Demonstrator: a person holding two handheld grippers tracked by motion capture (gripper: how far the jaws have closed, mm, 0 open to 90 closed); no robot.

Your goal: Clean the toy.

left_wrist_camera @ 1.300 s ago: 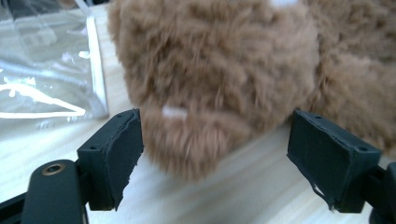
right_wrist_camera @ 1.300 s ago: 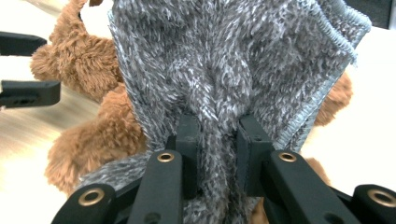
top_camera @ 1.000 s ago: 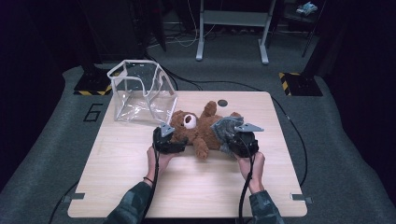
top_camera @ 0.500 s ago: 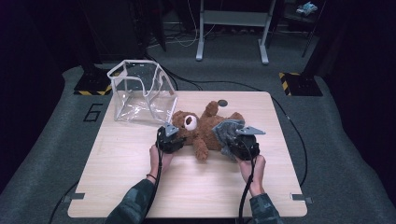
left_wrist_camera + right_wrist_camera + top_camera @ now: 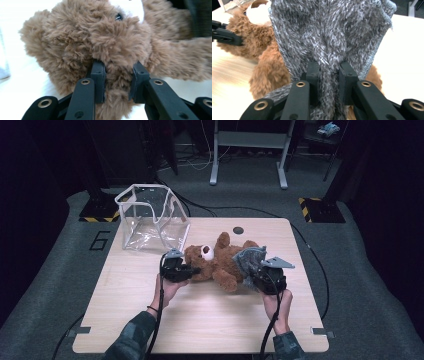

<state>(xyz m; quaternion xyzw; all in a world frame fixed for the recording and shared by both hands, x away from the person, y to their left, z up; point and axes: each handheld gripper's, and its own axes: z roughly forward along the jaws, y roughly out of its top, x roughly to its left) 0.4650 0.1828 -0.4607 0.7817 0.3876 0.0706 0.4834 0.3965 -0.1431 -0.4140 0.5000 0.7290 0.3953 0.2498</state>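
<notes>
While on the table, teddy bear head between clamped left jaws, grey garment between clamped right.

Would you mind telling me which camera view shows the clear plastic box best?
The high view: the clear plastic box stands whole at the table's far left corner, apart from the teddy bear. The right gripper view catches just a corner of it at the top left; the left gripper view gives nothing clear.

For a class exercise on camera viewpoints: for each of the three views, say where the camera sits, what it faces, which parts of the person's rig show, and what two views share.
High view: above the table, looking down; forearms, left gripper, right gripper.
Left gripper view: on that gripper, facing the teddy bear its jaws pinch.
Right gripper view: on that gripper, facing the grey cloth its jaws pinch.
Shared: the bear, in all three.
</notes>
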